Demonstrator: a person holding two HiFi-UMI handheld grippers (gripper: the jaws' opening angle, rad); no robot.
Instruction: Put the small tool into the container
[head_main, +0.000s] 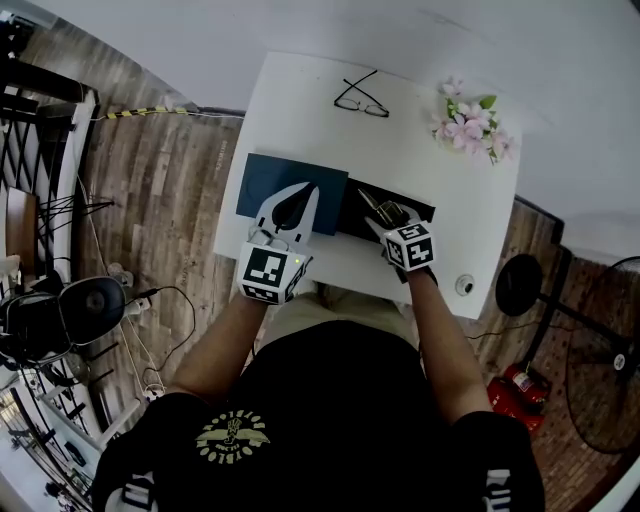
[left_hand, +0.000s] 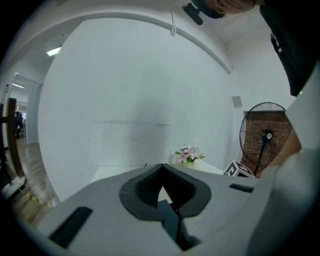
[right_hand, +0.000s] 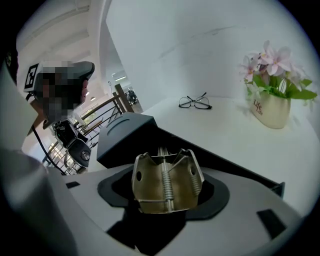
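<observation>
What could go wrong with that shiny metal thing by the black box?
The right gripper holds its jaws apart around the metal tool, not squeezing, so it might tumble, hit the rim of the black box and bounce onto the white table. The left gripper, pinching the dark lid, could nudge the box.

Bright, even indoor light; heavy fisheye distortion, dark blurred edges

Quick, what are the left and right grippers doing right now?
Left gripper: closed on the dark blue lid.
Right gripper: open; the brass spring tool sits between its fingers, unclamped.
</observation>
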